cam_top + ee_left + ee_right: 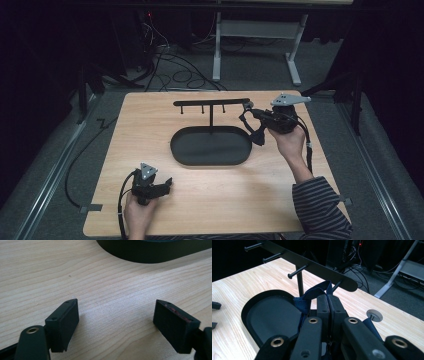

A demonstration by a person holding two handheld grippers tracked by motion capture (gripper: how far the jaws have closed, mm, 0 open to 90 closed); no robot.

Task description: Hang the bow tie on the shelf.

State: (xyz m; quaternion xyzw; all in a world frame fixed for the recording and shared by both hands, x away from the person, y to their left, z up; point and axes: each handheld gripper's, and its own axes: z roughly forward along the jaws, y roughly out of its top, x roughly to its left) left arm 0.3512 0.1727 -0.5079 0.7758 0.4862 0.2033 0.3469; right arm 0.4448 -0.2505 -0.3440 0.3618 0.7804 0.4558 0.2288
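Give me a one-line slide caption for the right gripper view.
Right gripper, jaws shut on a dark blue strap, lifts its loop toward the end peg of a black rack.

Matt, perhaps metal rack (pixel 312 265); cloth strap (pixel 312 296)

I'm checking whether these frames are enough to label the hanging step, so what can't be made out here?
- Dark blue fabric strap: its lower part is hidden behind the right gripper in the right gripper view; in the high view it is too small and dark.
- Whether the strap's loop sits over the rightmost peg of the black rack: the strap covers that spot.
- Black oval tray: cut off by the top edge in the left gripper view.
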